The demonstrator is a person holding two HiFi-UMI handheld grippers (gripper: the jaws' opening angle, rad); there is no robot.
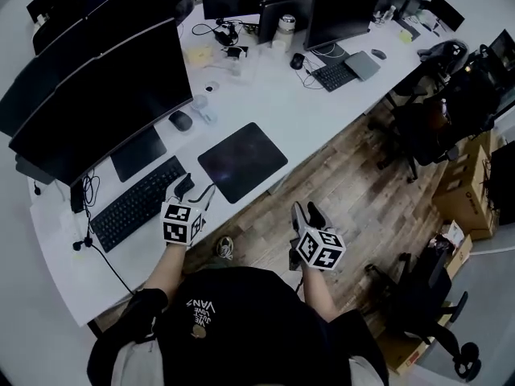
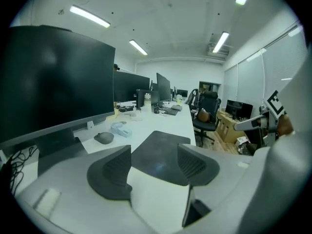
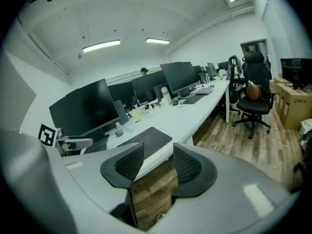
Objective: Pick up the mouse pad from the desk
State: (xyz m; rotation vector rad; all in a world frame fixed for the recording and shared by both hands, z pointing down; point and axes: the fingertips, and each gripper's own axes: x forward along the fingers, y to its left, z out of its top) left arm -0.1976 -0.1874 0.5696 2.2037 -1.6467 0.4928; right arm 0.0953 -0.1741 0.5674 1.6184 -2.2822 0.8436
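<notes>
Right gripper (image 1: 307,214), left gripper (image 1: 195,190): both spread, empty
Right hangs over the floor (image 1: 354,175) off the worktop (image 1: 265,95) edge; left aims at the mouse pad (image 1: 242,161), flat at the near edge right of the keyboard (image 1: 137,203), so likely an edge pinch.

The mouse pad (image 1: 243,161) is lying flat on the white desk (image 1: 306,111), just beside the keyboard (image 1: 137,203) and close to the front edge. It is looking dark, almost black, and thin, with 4 round corners. Its long side is running along the desk's edge.
</notes>
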